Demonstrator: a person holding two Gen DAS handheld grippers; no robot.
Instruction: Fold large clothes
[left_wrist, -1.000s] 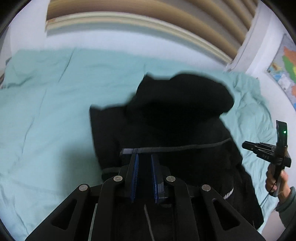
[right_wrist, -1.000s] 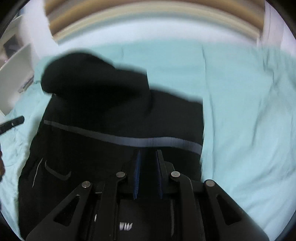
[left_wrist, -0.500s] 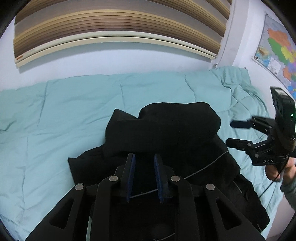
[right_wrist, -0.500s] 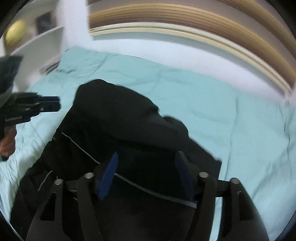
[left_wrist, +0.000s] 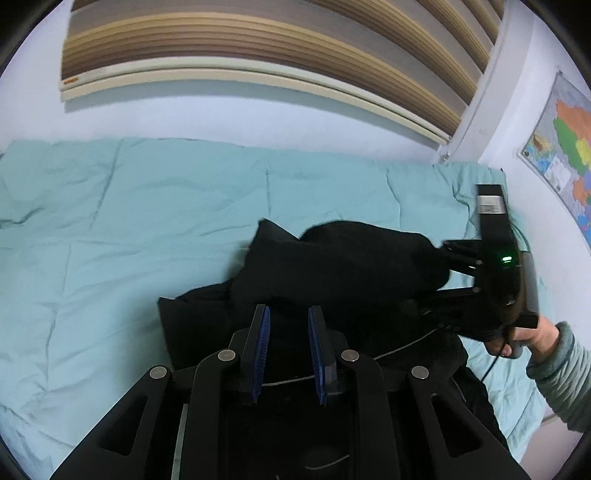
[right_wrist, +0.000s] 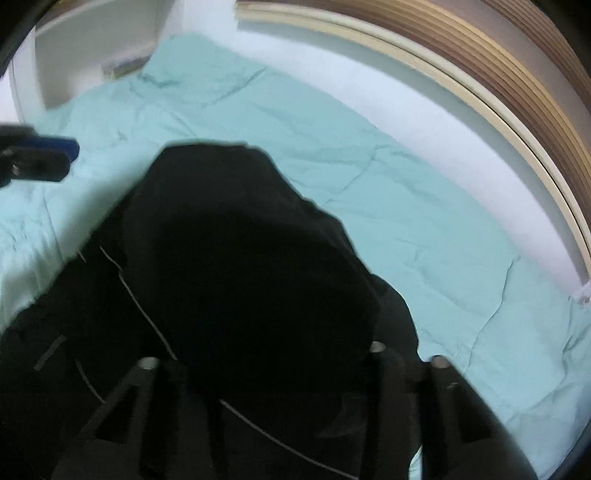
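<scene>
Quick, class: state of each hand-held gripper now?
Left hand-held gripper: just opened, pads empty.
Right hand-held gripper: just closing into the black jacket; grip hidden, cannot tell.

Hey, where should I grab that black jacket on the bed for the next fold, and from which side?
Probably the black jacket is best taken at its free corner lying flat on the teal duvet. Come in from the duvet side with the left gripper: that edge is exposed, while the middle is bunched.
</scene>
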